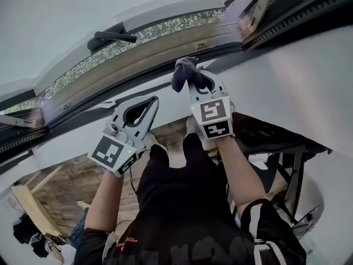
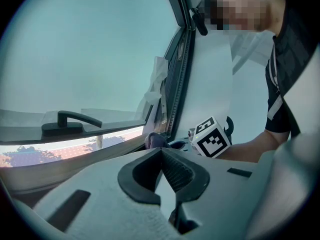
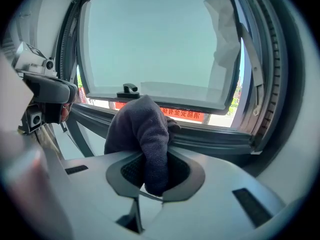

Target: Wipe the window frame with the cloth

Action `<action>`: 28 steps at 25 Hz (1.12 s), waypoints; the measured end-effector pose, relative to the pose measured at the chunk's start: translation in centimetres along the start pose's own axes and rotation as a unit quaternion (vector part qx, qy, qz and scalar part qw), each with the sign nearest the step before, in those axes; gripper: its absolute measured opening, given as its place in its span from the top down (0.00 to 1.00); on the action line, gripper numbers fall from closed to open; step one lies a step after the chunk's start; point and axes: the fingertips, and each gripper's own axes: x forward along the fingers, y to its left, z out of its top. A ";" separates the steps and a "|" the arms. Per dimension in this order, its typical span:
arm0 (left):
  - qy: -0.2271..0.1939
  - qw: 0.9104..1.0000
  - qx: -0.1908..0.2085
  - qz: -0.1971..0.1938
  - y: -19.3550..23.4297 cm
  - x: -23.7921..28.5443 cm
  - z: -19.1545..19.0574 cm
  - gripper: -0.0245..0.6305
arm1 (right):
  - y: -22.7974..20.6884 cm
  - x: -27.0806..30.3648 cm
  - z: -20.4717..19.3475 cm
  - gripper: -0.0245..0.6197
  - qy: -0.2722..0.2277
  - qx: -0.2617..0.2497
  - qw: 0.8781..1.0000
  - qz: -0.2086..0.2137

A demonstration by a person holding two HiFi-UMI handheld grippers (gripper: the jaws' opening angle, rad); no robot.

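1. While the dark cloth [image 3: 142, 134] is pinched between the jaws of the right gripper [image 3: 150, 176], a bunched lump of it is left standing proud of the jaw tips, towards the far side.
2. That lump is held at the lower rail of the window frame [image 3: 215, 134], to the right of the sash handle [image 1: 113, 36]. Whether it is pressed onto the rail or only just in front of it cannot be settled.
3. The left gripper [image 1: 144, 108] is held nearer and to the left. Its jaws are pressed together with nothing between them, and it is kept apart from the frame.
4. A slip is judged the main risk. Only a fold of the cloth is clamped, so it could be pulled out of the jaws if it is dragged hard along the rail.
5. If the lump is flattened or pushed aside, the frame could be scraped by the bare jaw tips.
6. Towards the right corner, the metal stay [image 3: 250, 49] and the ribbed channel could be caught by the loose fabric, and the stroke would be stopped short.
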 end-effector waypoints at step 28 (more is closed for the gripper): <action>0.001 1.000 0.010 -0.025 -2.0 5.4 1.8 0.93 | -11.6 -2.6 -2.4 0.88 0.007 0.042 0.996 -0.084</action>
